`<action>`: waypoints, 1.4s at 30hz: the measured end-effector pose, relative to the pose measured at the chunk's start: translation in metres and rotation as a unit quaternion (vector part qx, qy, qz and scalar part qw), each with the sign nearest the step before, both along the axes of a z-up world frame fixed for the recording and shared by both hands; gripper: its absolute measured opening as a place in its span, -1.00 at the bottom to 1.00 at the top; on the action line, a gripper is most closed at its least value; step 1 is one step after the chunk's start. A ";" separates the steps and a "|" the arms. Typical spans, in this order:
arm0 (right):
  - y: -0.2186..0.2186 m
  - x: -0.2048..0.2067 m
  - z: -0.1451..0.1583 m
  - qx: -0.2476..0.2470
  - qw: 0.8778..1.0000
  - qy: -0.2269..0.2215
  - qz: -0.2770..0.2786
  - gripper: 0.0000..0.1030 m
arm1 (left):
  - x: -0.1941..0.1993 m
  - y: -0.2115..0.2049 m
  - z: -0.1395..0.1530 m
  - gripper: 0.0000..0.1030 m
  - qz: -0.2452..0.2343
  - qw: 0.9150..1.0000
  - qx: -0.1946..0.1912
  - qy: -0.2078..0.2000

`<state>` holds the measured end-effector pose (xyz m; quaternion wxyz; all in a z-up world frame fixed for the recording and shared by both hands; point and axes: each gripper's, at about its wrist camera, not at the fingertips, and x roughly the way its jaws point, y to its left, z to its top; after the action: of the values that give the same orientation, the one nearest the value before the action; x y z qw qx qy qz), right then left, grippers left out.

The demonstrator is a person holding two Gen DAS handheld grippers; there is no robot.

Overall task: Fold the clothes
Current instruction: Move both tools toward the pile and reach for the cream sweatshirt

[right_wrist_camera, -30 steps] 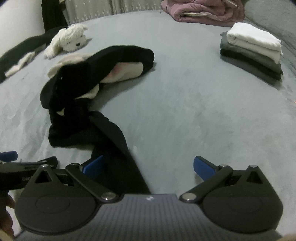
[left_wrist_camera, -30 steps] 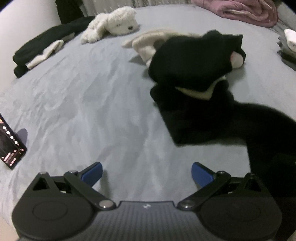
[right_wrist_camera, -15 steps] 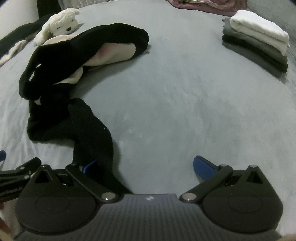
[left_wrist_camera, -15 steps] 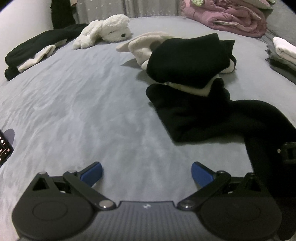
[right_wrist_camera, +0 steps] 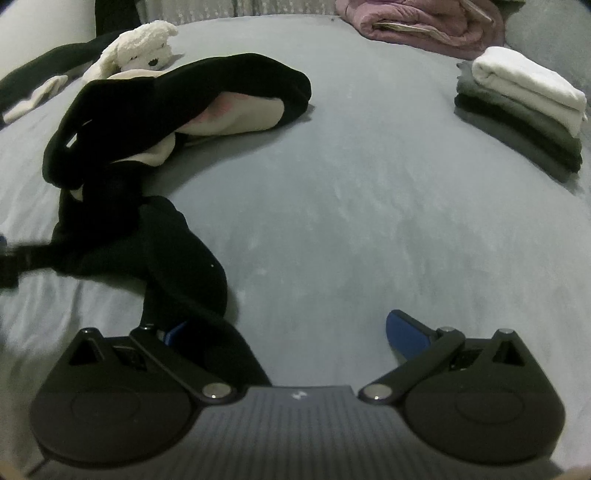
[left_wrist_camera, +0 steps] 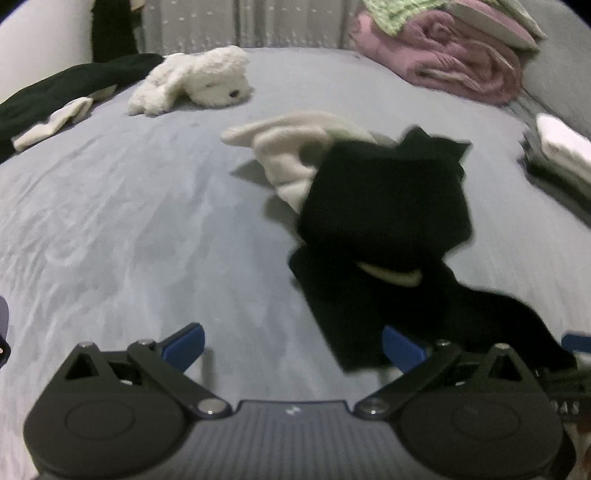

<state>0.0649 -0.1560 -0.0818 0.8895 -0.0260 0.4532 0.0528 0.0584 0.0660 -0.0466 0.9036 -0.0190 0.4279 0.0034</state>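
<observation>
Both grippers, left (left_wrist_camera: 293, 343) and right (right_wrist_camera: 291, 328), are spread apart (gripping nothing) over the black garment (right_wrist_camera: 147, 240) mid-bed (right_wrist_camera: 369, 203).

Grey bedsheet (left_wrist_camera: 129, 229) fills both views, lightly wrinkled, w/ dim flat light. Far edge: pale dotted curtain (left_wrist_camera: 288, 22), dark cloth hanging at its left (left_wrist_camera: 110, 29), white wall (left_wrist_camera: 40, 48) at far left. Pink quilt (left_wrist_camera: 458, 62) bundled at back right, greenish knit on top of it (left_wrist_camera: 402, 14). White plush toy (left_wrist_camera: 199, 79) lies near the back left. Grey upholstered surface (right_wrist_camera: 546, 26) at far right.
</observation>
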 end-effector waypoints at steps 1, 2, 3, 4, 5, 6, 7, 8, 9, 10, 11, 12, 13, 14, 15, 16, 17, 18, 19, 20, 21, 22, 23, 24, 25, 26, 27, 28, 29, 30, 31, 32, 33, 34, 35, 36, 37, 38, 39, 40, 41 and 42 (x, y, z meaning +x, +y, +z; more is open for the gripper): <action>0.000 0.002 0.001 0.002 1.000 0.004 -0.002 1.00 | 0.004 0.003 0.001 0.99 0.007 1.000 -0.004 -0.001; 0.000 0.005 0.001 0.003 1.000 0.007 -0.003 1.00 | 0.009 0.007 0.001 0.99 0.012 1.000 -0.006 0.007; 0.001 0.006 0.002 0.002 1.000 0.009 -0.002 1.00 | 0.016 0.009 0.001 0.99 0.014 1.000 -0.006 0.019; 0.002 0.008 0.003 0.001 1.000 0.010 -0.002 1.00 | 0.021 0.013 0.001 0.99 0.016 0.999 -0.005 0.028; 0.004 0.009 0.004 0.001 1.000 0.009 -0.001 1.00 | 0.023 0.016 0.000 0.99 0.021 0.999 -0.005 0.027; 0.005 0.010 0.006 0.001 1.000 0.008 0.000 1.00 | 0.025 0.021 -0.001 0.99 0.026 0.999 -0.006 0.025; 0.007 0.012 0.008 0.004 1.000 0.005 0.001 1.00 | 0.027 0.025 -0.003 0.99 0.031 0.999 -0.006 0.022; 0.008 0.014 0.010 0.009 1.000 0.000 0.002 1.00 | 0.029 0.028 -0.004 0.99 0.040 0.999 -0.006 0.023; 0.010 0.016 0.013 0.014 1.000 -0.005 0.002 1.00 | 0.029 0.032 -0.006 0.99 0.047 0.999 -0.008 0.025; 0.011 0.018 0.015 0.020 1.000 -0.010 0.001 1.00 | 0.030 0.036 -0.008 0.99 0.052 0.998 -0.015 0.027; 0.012 0.020 0.017 0.029 0.999 -0.014 -0.001 1.00 | 0.031 0.040 -0.009 0.99 0.057 0.998 -0.023 0.029; 0.013 0.022 0.018 0.041 0.999 -0.017 -0.002 1.00 | 0.032 0.043 -0.010 0.99 0.061 0.997 -0.032 0.029; 0.014 0.023 0.020 0.052 0.998 -0.020 -0.002 1.00 | 0.032 0.046 -0.010 0.99 0.064 0.997 -0.041 0.026; 0.015 0.025 0.021 0.064 0.998 -0.022 -0.002 1.00 | 0.033 0.047 -0.010 0.99 0.065 0.997 -0.045 0.022; 0.016 0.027 0.022 0.075 0.997 -0.025 -0.002 1.00 | 0.033 0.048 -0.010 0.99 0.066 0.996 -0.049 0.018; 0.017 0.029 0.024 0.087 0.996 -0.028 -0.002 0.98 | 0.032 0.049 -0.009 0.99 0.067 0.996 -0.053 0.014; 0.018 0.030 0.025 0.094 0.995 -0.031 -0.002 0.97 | 0.033 0.050 -0.009 0.99 0.067 0.996 -0.057 0.010; 0.021 0.031 0.026 0.099 0.995 -0.033 -0.002 0.96 | 0.033 0.052 -0.008 0.99 0.068 0.996 -0.061 0.006; 0.023 0.032 0.027 0.103 0.994 -0.037 -0.002 0.95 | 0.033 0.053 -0.008 0.99 0.068 0.996 -0.066 0.003; 0.026 0.032 0.028 0.107 0.993 -0.041 -0.001 0.95 | 0.034 0.054 -0.008 0.99 0.068 0.995 -0.071 0.001; 0.028 0.033 0.030 0.112 0.993 -0.046 0.001 0.95 | 0.034 0.055 -0.008 0.99 0.070 0.995 -0.076 -0.001; 0.030 0.033 0.032 0.117 0.992 -0.050 0.004 0.93 | 0.034 0.056 -0.008 0.99 0.071 0.994 -0.081 -0.003; 0.032 0.032 0.034 0.122 0.991 -0.056 0.005 0.90 | 0.035 0.059 -0.008 0.99 0.073 0.994 -0.085 -0.004; 0.034 0.032 0.035 0.126 0.990 -0.063 0.006 0.90 | 0.035 0.060 -0.008 0.99 0.074 0.993 -0.088 -0.006; 0.036 0.032 0.037 0.131 0.989 -0.070 0.007 0.90 | 0.036 0.062 -0.008 0.99 0.075 0.993 -0.090 -0.007; 0.037 0.031 0.039 0.134 0.988 -0.077 0.008 0.89 | 0.036 0.063 -0.008 0.99 0.077 0.993 -0.090 -0.009; 0.039 0.031 0.040 0.135 0.987 -0.085 0.009 0.88 | 0.037 0.064 -0.009 0.99 0.079 0.993 -0.088 -0.010; 0.041 0.030 0.041 0.134 0.987 -0.092 0.010 0.88 | 0.037 0.065 -0.010 0.99 0.082 0.993 -0.086 -0.011; 0.042 0.029 0.042 0.133 0.986 -0.099 0.011 0.88 | 0.038 0.066 -0.011 0.99 0.083 0.993 -0.083 -0.013; 0.043 0.028 0.044 0.132 0.986 -0.106 0.011 0.88 | 0.038 0.067 -0.011 0.99 0.085 0.993 -0.080 -0.015; 0.044 0.027 0.045 0.131 0.985 -0.115 0.012 0.88 | 0.039 0.067 -0.012 0.99 0.086 0.993 -0.077 -0.016; 0.044 0.026 0.048 0.132 0.983 -0.126 0.013 0.88 | 0.039 0.069 -0.012 0.99 0.088 0.993 -0.075 -0.018; 0.044 0.024 0.051 0.132 0.982 -0.136 0.016 0.88 | 0.039 0.070 -0.012 0.99 0.087 0.993 -0.076 -0.020; 0.045 0.023 0.055 0.129 0.980 -0.149 0.020 0.88 | 0.040 0.071 -0.012 0.99 0.087 0.993 -0.077 -0.021; 0.045 0.021 0.058 0.126 0.979 -0.159 0.027 0.88 | 0.041 0.072 -0.012 0.99 0.086 0.993 -0.079 -0.022; 0.047 0.020 0.060 0.125 0.978 -0.164 0.036 0.88 | 0.041 0.073 -0.012 0.99 0.085 0.993 -0.080 -0.023; 0.048 0.018 0.062 0.124 0.977 -0.170 0.045 0.88 | 0.041 0.074 -0.012 0.99 0.084 0.993 -0.081 -0.024; 0.049 0.018 0.064 0.128 0.976 -0.170 0.054 0.88 | 0.041 0.075 -0.013 0.99 0.084 0.993 -0.082 -0.026; 0.050 0.018 0.063 0.139 0.975 -0.161 0.064 0.88 | 0.041 0.077 -0.013 0.99 0.085 0.993 -0.083 -0.028; 0.051 0.018 0.062 0.153 0.974 -0.148 0.076 0.88 | 0.040 0.078 -0.012 0.99 0.086 0.992 -0.083 -0.030; 0.053 0.019 0.059 0.167 0.973 -0.134 0.086 0.88 | 0.040 0.080 -0.012 0.99 0.088 0.992 -0.084 -0.032; 0.057 0.020 0.056 0.177 0.972 -0.118 0.096 0.88 | 0.041 0.081 -0.012 0.99 0.090 0.992 -0.084 -0.034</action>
<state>0.0854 -0.0995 -0.0261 0.9178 0.0822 0.3240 0.2141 0.0989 0.1473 -0.0587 0.9089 -0.1337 0.3921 0.0477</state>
